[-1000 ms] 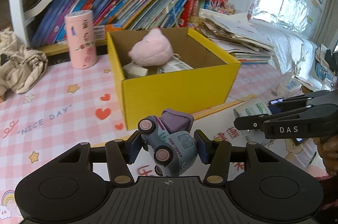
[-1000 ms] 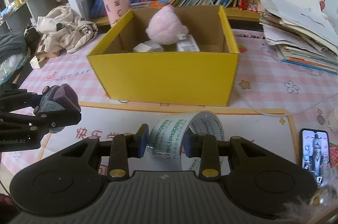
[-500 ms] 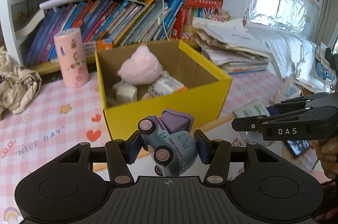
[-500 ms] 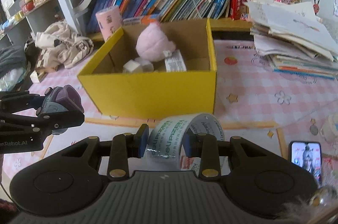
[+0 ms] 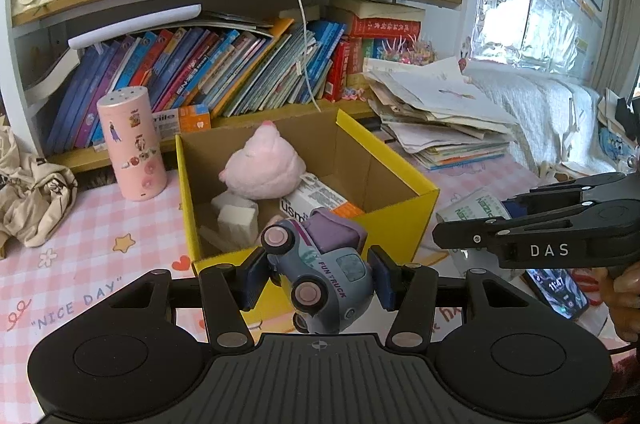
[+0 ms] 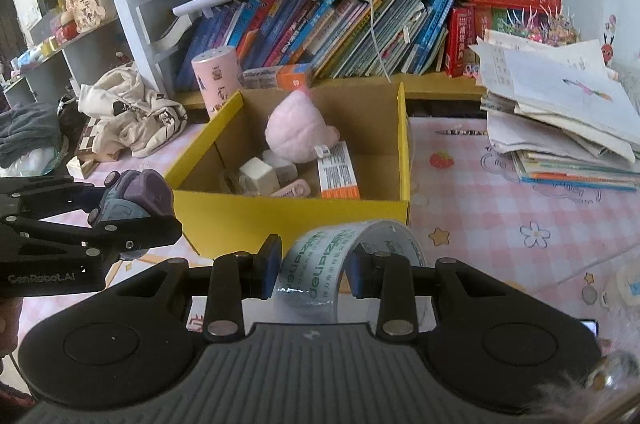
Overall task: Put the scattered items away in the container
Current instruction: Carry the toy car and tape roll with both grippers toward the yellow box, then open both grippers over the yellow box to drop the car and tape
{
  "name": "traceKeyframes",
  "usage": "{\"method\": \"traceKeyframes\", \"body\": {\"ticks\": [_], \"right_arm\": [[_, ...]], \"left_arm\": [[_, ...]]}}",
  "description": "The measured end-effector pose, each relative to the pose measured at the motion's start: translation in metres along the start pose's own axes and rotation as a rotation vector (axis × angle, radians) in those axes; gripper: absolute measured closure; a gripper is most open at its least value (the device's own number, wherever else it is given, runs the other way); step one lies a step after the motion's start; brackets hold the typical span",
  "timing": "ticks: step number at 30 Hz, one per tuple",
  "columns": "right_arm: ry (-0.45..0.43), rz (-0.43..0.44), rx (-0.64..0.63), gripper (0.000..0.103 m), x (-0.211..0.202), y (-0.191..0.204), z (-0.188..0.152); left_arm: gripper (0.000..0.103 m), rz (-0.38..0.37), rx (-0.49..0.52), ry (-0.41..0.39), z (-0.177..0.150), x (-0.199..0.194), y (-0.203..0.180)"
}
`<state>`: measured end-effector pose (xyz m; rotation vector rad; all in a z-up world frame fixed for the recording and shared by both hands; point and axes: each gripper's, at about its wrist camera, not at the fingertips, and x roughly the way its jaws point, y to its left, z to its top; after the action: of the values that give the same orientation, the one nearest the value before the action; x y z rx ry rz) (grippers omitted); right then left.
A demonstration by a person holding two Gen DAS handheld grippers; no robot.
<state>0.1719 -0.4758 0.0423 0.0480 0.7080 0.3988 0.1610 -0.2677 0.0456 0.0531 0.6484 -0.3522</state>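
Pink checked tablecloth (image 6: 520,200) carried yellow cardboard box (image 6: 304,220). Left gripper (image 5: 318,276) clamped blue-grey toy truck (image 5: 320,272); right gripper (image 6: 314,266) clamped clear tape roll (image 6: 320,264).

The box (image 6: 296,216) sits mid-bench (image 6: 520,200). Inside it, the plush (image 6: 298,136) is at 12 o'clock and the carton (image 6: 338,174) at 3. The canister (image 6: 216,78) stands outside at 10 o'clock, the paper stack (image 6: 560,120) at 2, and the bookshelf (image 6: 320,32) is behind it all.
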Motion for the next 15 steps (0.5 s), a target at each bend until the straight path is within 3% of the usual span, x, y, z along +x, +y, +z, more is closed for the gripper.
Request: {"method": "traceKeyframes", "body": {"ticks": [9, 15], "right_arm": [[-0.096, 0.009, -0.063, 0.072, 0.003, 0.004, 0.034], [-0.117, 0.015, -0.104, 0.072, 0.036, 0.005, 0.064]], "left_arm": [[0.051, 0.004, 0.028, -0.066, 0.032, 0.009, 0.007], [0.051, 0.031, 0.019, -0.070, 0.053, 0.041, 0.020]]}}
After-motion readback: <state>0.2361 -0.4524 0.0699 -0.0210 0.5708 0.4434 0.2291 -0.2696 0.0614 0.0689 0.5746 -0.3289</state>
